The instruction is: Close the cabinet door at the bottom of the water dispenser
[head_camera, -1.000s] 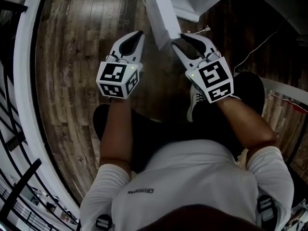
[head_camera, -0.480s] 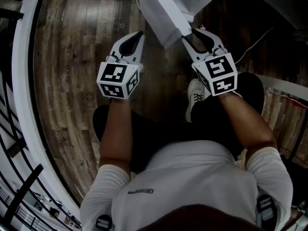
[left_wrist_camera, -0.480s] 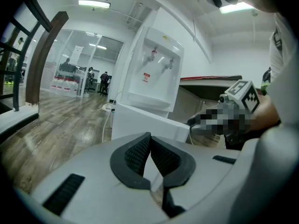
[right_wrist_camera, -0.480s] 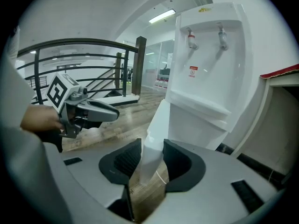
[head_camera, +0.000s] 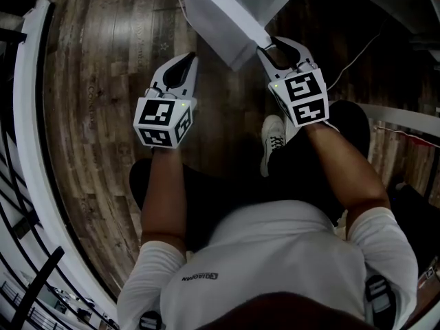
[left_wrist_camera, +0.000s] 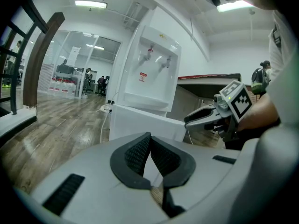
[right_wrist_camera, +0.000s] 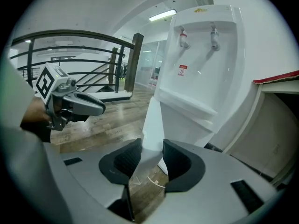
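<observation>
Right gripper [right_wrist_camera: 152, 157] has its jaws clamped on the free edge of the door [right_wrist_camera: 152, 120], the white panel standing upright between the pads. Ahead of it and to its right stands the dispenser [right_wrist_camera: 205, 69]; the door is ajar, angled out from the cabinet, so the closing isn't done. Left gripper [left_wrist_camera: 150, 136] hangs off to the left, tips pressed together on nothing, clear of the door.

Here's the danger as I read it: the grip is only on a thin edge, so if the push doesn't follow the door's arc, the panel could twist out of the pads. And the jaw on the cabinet side could get pinched between door and frame if the clamp isn't let go before the gap shuts. A hard shove could also rock the dispenser.
</observation>
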A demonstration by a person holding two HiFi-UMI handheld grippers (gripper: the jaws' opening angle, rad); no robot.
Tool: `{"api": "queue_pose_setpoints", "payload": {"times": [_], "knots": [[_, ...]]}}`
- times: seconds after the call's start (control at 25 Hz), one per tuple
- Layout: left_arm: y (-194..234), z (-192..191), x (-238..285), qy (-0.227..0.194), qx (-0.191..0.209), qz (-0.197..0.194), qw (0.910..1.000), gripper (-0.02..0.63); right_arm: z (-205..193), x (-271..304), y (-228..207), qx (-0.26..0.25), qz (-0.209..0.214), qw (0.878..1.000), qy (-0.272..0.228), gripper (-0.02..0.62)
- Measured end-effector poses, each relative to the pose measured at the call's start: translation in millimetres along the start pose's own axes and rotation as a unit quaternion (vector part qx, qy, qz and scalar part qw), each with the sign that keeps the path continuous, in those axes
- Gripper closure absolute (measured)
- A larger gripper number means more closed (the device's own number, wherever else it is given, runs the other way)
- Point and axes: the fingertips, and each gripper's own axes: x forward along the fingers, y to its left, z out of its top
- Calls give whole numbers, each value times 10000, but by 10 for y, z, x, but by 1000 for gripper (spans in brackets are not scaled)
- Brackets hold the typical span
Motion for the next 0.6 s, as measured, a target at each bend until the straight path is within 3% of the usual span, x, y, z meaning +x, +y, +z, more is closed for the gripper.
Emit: {"api": "queue_pose_setpoints", "payload": {"times": [0.6], "knots": [[-12, 33, 25, -15, 38, 40, 10000, 611, -60, 92, -462, 357, -597, 9976, -55, 469]]}}
